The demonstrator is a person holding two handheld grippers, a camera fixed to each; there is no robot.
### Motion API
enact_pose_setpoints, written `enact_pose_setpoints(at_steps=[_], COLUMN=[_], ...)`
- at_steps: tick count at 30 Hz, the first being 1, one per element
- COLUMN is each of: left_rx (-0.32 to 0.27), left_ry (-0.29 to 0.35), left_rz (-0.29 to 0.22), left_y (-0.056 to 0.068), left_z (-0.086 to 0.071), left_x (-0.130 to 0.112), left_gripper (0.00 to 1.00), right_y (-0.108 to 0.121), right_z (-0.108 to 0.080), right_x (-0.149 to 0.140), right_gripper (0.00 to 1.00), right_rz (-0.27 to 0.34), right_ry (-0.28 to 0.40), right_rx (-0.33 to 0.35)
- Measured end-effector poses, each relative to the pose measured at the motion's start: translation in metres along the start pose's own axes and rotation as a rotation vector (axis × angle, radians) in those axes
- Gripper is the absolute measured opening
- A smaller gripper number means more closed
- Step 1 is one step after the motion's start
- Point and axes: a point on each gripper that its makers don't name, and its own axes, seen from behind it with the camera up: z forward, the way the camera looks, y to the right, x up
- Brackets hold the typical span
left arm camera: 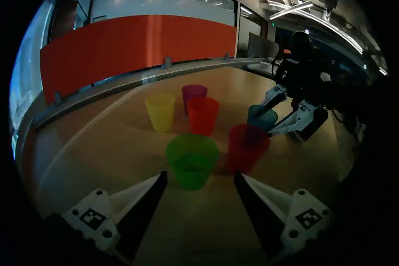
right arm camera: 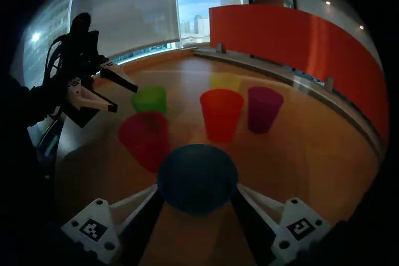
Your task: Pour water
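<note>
The left gripper (left arm camera: 199, 174) has its fingers apart, and the green cup (left arm camera: 192, 161) stands upright on the worktop (left arm camera: 99, 151) just ahead of their tips. The right gripper (right arm camera: 197, 189) has its fingers clamped on the blue cup (right arm camera: 197, 178), one on each side. A red cup (left arm camera: 248, 147) stands just beside the green one. Orange (left arm camera: 203, 115), yellow (left arm camera: 160, 111) and purple (left arm camera: 193, 94) cups stand behind it, toward the worktop's partitioned far edge. I cannot tell whether any cup holds water.

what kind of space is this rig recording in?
Probably an office or meeting room, several floors up: a long wooden table, an orange divider panel along its far edge, strip ceiling lights, and big windows looking out on city towers.
</note>
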Motion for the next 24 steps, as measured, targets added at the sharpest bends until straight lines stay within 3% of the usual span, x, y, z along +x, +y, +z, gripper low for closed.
enact_pose_setpoints(at_steps=[6,15,24], left_rx=[0.01,0.052,0.123], left_ry=[0.006,0.048,0.095], left_rz=[0.005,-0.008,0.011], left_y=[0.002,-0.001,-0.001], left_z=[-0.003,-0.014,-0.03], left_x=[-0.001,0.005,0.008], left_gripper=[0.99,0.99,1.0], right_y=[-0.001,-0.005,-0.008], right_z=[-0.004,-0.026,-0.052], right_x=[-0.004,-0.007,-0.009], right_gripper=[1.0,1.0,1.0], right_rz=[0.002,-0.02,-0.028], right_ry=[0.001,0.017,0.053], right_rx=[-0.012,-0.053,-0.104])
